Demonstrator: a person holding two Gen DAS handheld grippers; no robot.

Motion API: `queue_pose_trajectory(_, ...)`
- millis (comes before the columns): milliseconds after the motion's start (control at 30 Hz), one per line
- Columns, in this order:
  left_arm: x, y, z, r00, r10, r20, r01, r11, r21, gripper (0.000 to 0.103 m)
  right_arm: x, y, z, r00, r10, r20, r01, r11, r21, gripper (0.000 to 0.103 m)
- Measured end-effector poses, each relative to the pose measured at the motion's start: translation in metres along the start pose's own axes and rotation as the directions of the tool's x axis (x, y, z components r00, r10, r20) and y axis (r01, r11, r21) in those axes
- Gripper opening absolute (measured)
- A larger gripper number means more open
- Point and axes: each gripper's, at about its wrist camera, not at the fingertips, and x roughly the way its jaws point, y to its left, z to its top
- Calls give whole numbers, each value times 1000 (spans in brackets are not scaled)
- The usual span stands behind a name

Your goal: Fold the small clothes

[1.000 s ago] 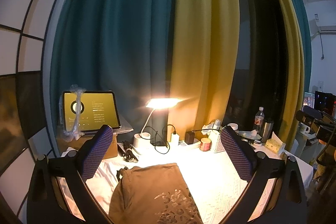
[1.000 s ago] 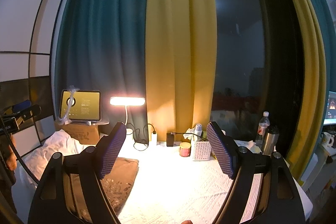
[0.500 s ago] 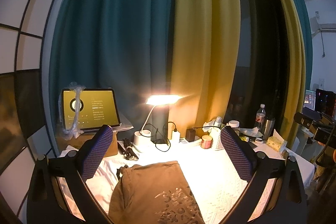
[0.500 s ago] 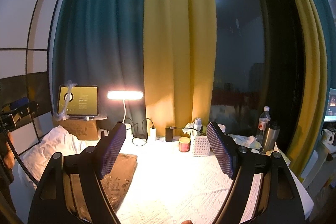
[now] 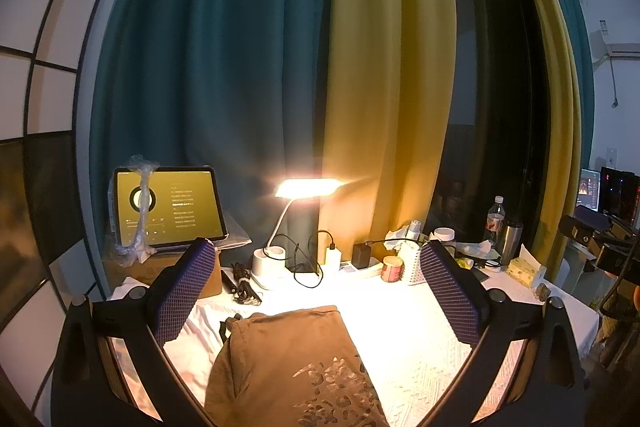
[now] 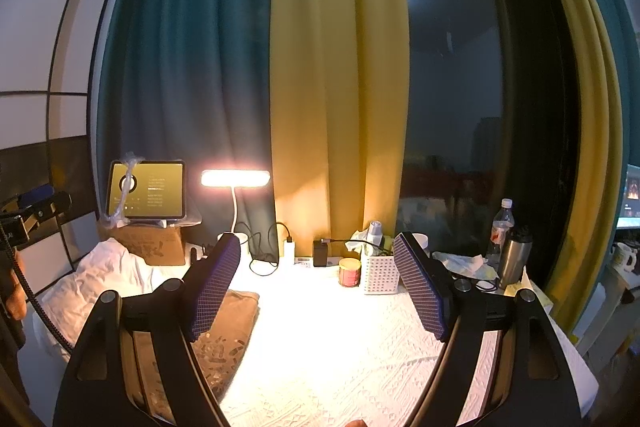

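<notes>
Gaping empty: left claw, right claw | brown garment whole only in left view

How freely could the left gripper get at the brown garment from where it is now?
Probably freely: the left gripper is open, and the brown garment lies folded on the white cloth just below its fingers, with nothing between them.

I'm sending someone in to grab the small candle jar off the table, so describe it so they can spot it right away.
Start at the lit desk lamp at the back of the white-covered table, then look right along the row in front of the yellow curtain. The candle jar stands just left of the white perforated basket. It is the only short round jar with a reddish label.
</notes>
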Motion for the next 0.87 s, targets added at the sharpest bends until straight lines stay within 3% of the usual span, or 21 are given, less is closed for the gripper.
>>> queue_pose_trajectory(867, 8, -3, -4, 1000, -20, -13, 20, 1000, 16, 101, 2, -4, -6, 1000, 3, -19, -2, 1000, 6, 82)
